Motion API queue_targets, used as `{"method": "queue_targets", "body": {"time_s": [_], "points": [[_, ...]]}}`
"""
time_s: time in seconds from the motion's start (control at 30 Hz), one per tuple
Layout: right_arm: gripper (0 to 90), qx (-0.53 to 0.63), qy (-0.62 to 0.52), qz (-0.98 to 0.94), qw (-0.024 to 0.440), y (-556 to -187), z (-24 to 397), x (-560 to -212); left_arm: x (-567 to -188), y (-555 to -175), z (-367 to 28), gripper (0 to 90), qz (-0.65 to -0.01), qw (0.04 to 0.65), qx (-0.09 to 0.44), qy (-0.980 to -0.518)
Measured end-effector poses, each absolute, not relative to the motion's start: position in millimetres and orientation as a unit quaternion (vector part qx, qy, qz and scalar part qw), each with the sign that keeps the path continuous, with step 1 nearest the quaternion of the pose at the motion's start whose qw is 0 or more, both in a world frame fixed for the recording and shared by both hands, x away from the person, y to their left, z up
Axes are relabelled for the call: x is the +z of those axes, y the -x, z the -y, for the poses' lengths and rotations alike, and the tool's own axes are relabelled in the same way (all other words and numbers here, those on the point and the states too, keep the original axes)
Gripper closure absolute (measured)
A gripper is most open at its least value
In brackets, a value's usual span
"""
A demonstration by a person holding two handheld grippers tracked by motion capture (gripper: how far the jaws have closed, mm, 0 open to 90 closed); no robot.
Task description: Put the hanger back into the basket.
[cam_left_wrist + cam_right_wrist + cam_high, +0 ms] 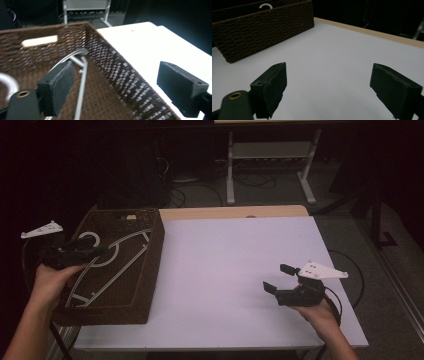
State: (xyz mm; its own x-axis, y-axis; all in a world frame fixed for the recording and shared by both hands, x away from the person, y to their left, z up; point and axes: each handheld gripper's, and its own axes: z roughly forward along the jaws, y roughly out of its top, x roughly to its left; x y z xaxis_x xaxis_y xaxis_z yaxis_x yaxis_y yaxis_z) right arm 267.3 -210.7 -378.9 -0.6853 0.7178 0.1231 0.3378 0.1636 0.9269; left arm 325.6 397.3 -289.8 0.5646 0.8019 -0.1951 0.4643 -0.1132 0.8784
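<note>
A dark brown woven basket (pixel 155 255) stands on the left part of the white table (pixel 235 260). White clothes hangers (pixel 117 265) lie inside it. My left gripper (pixel 97 247) hovers over the basket's left side, open, nothing between its pads. In the left gripper view a hanger's thin white arms (pixel 81 85) lie on the basket floor below the open left gripper (pixel 117 85), beside the basket's wall (pixel 112 60). My right gripper (pixel 277 277) stands open above the bare table at the right. In the right gripper view the right gripper (pixel 327 87) is empty, and the basket (pixel 262 27) sits far off.
A pale tag or slot (pixel 40 40) marks the basket's far wall. The table's wooden far edge (pixel 235 212) shows beyond the white top. Behind it stand another desk's white legs (pixel 230 170) and floor cables (pixel 200 190). A cable (pixel 350 270) trails off the right edge.
</note>
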Motion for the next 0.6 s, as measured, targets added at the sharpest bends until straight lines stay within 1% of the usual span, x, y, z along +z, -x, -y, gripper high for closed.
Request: {"method": "queue_targets", "body": {"time_s": [0.2, 0.43, 0.6], "points": [[10.1, 0.55, -0.351, -0.736, 0.179, -274, 211, -365, -288, -319, -369, 10.0, -0.407, 0.526, 0.169, -0.727], [3.7, 0.555, -0.342, -0.736, 0.182, -282, 206, -354, -293, -312, -337, 2.9, -0.379, 0.55, 0.173, -0.724], [2.2, 0.559, -0.337, -0.736, 0.18, -285, 204, -347, -301, -309, -319, 1.8, -0.365, 0.568, 0.165, -0.719]]}}
